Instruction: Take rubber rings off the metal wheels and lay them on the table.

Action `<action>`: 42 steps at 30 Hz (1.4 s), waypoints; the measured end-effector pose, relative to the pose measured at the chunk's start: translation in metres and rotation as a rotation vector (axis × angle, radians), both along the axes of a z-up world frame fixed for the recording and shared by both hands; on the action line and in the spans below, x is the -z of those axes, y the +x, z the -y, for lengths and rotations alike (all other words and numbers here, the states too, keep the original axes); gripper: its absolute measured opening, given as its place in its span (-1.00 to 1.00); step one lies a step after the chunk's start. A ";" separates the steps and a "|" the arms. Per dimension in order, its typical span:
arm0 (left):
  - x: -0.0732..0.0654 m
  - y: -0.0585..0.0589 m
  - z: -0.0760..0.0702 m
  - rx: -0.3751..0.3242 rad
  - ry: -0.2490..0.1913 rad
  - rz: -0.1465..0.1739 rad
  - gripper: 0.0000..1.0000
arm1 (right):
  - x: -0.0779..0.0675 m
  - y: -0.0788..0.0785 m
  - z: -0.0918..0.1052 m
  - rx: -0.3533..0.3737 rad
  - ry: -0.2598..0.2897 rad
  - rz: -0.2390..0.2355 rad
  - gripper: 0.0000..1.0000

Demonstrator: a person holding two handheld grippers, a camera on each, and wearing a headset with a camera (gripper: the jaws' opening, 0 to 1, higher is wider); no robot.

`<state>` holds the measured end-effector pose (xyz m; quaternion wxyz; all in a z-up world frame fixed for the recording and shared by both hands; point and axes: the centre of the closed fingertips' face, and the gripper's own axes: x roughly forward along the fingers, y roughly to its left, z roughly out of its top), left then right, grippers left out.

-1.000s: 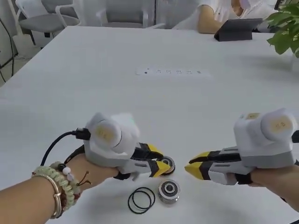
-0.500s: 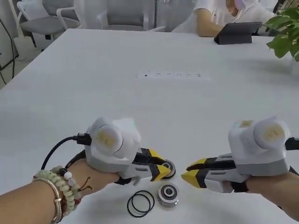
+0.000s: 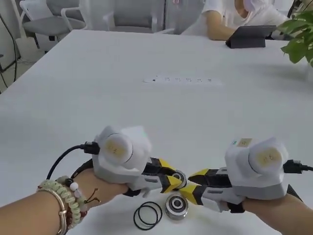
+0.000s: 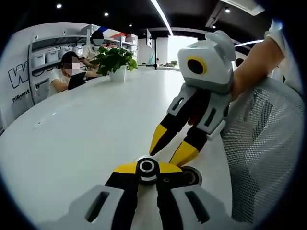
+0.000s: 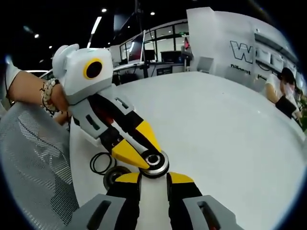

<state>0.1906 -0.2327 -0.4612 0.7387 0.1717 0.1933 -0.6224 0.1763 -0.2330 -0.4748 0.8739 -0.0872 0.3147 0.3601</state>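
**Left gripper holds a wheel, right gripper open beside it**

In the head view we see the left gripper (image 3: 168, 176) low over the white table (image 3: 146, 112), with its yellow tips closed on a small metal wheel (image 3: 177, 176). In the left gripper view the wheel (image 4: 147, 166) sits clamped between the two tips at the bottom of the picture.

The right gripper (image 3: 191, 183) comes from the other side. Its jaws are spread apart and hold nothing, and its tips are just beside the held wheel. In the right gripper view the wheel (image 5: 154, 163) lies right in front of the gap between its own jaws. We cannot tell whether they touch it.

A second wheel (image 3: 176, 205) lies flat on the table, just below the two grippers in the head view. Two black rings (image 3: 148, 214) lie on the table just left of it, one overlapping the other. The right gripper view also shows the rings (image 5: 102, 163) beside the second wheel (image 5: 116, 176).
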 end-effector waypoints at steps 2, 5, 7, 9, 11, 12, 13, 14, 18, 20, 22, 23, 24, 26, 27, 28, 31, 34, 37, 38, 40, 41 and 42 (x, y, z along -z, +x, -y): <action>0.000 -0.001 0.001 0.004 -0.002 -0.001 -0.83 | 0.003 -0.001 0.001 -0.002 -0.006 -0.009 -0.63; 0.000 -0.002 0.002 0.007 0.001 0.000 -0.83 | 0.004 -0.002 0.002 -0.002 -0.012 -0.012 -0.60; 0.000 -0.002 0.002 0.007 0.001 -0.002 -0.83 | 0.004 -0.002 0.001 -0.004 -0.011 -0.010 -0.61; 0.000 -0.002 0.002 0.006 -0.001 -0.003 -0.83 | 0.005 -0.003 0.001 -0.017 -0.013 -0.007 -0.63; 0.000 -0.002 0.002 0.007 -0.001 -0.003 -0.83 | 0.005 -0.003 0.000 -0.028 -0.017 0.001 -0.64; 0.000 -0.002 0.002 0.007 -0.001 -0.001 -0.83 | 0.004 -0.003 0.000 -0.035 -0.019 0.004 -0.65; 0.000 -0.002 0.002 0.007 -0.001 0.000 -0.83 | 0.004 -0.003 0.000 -0.036 -0.021 0.006 -0.65; -0.001 -0.002 0.002 0.006 -0.003 -0.001 -0.83 | 0.004 -0.003 0.000 -0.035 -0.020 0.007 -0.66; -0.001 -0.002 0.002 0.004 -0.005 -0.001 -0.83 | 0.002 -0.001 0.002 -0.027 -0.015 0.006 -0.71; -0.001 -0.002 0.002 0.002 -0.005 -0.002 -0.83 | 0.003 -0.002 0.003 -0.036 -0.025 0.006 -0.73; -0.001 -0.002 0.003 0.000 -0.004 -0.003 -0.83 | 0.003 -0.002 0.003 -0.038 -0.030 0.006 -0.74; 0.000 -0.002 0.003 0.000 -0.004 -0.003 -0.83 | 0.003 -0.002 0.003 -0.041 -0.035 0.008 -0.74; 0.000 -0.001 0.002 -0.004 -0.001 -0.001 -0.85 | 0.003 -0.002 0.003 -0.042 -0.036 0.008 -0.75; 0.000 -0.001 0.002 -0.001 0.000 0.002 -0.85 | 0.003 -0.002 0.003 -0.043 -0.037 0.004 -0.76; 0.000 -0.001 0.002 -0.002 0.000 0.001 -0.85 | 0.003 -0.002 0.003 -0.044 -0.038 0.003 -0.78; 0.000 -0.001 0.002 -0.001 0.000 0.002 -0.85 | 0.003 -0.002 0.004 -0.045 -0.038 0.002 -0.79; 0.000 -0.001 0.002 -0.002 0.000 0.002 -0.85 | 0.003 -0.002 0.004 -0.047 -0.040 0.002 -0.81; 0.000 -0.001 0.002 -0.002 -0.001 0.001 -0.85 | 0.003 -0.002 0.004 -0.050 -0.048 0.001 -0.83; 0.000 -0.001 0.002 0.000 -0.002 0.000 -0.85 | 0.006 0.000 0.012 -0.046 -0.105 0.014 -1.00; 0.000 -0.001 0.002 0.001 -0.003 -0.001 -0.85 | 0.005 -0.002 0.006 -0.057 -0.076 0.006 -1.00; 0.000 -0.001 0.002 0.000 -0.003 0.000 -0.85 | 0.005 -0.001 0.007 -0.050 -0.078 0.003 -1.00; 0.000 -0.001 0.002 0.001 -0.002 0.000 -0.85 | 0.005 -0.001 0.007 -0.054 -0.086 0.008 -1.00; 0.000 -0.001 0.002 0.001 -0.003 0.000 -0.85 | 0.005 -0.001 0.007 -0.054 -0.089 0.009 -1.00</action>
